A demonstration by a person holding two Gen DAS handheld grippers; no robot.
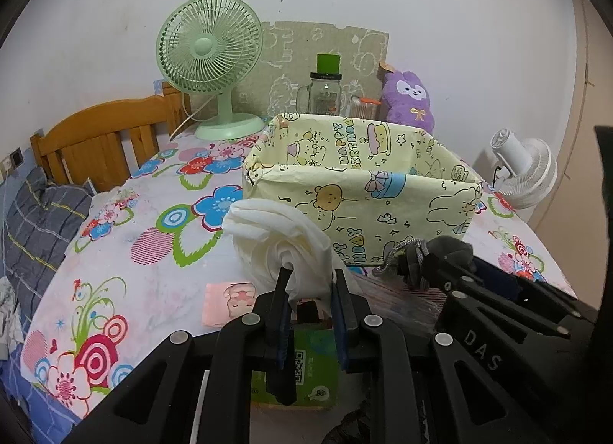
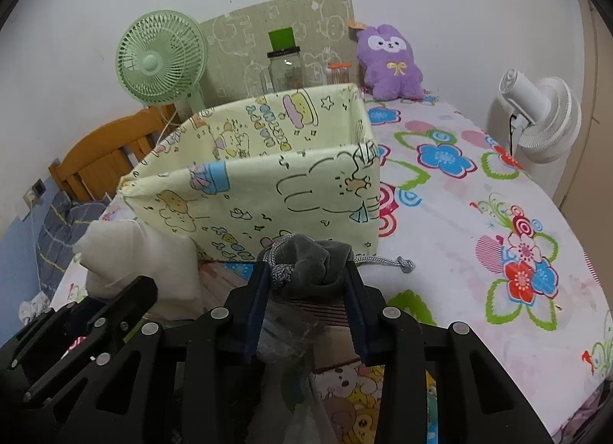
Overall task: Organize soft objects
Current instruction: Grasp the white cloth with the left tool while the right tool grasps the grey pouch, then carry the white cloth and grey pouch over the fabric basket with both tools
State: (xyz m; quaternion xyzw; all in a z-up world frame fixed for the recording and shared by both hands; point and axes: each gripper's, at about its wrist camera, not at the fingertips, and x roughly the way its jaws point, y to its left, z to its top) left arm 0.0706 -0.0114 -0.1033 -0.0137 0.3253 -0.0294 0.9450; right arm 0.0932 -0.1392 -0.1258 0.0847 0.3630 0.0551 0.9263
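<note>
We have a soft item in each gripper. The left gripper is clamped on a bunched white cloth, which stands up from the fingers in loose folds just in front of the near wall of the yellow cartoon-print fabric bin. The right gripper is closed around a grey drawstring pouch, its braided cord trailing out to the right and ending in a knot on the flowered tabletop. Both items sit below the bin's rim, close to its front face; we cannot tell whether either touches it.

We judge the step in hand to be carrying these two pieces to the bin, which looks open and, as far as we can see inside, holds nothing yet. The next move calls for lifting each gripper above the rim, moving it forward over the opening, and only then letting go. The bin's walls look thin and floppy, so a low approach could push the front wall in or slide the bin back. The loose cord may catch on the rim.

Behind the bin stand a green fan, a glass jar and a purple plush; a white fan stands at the right.
</note>
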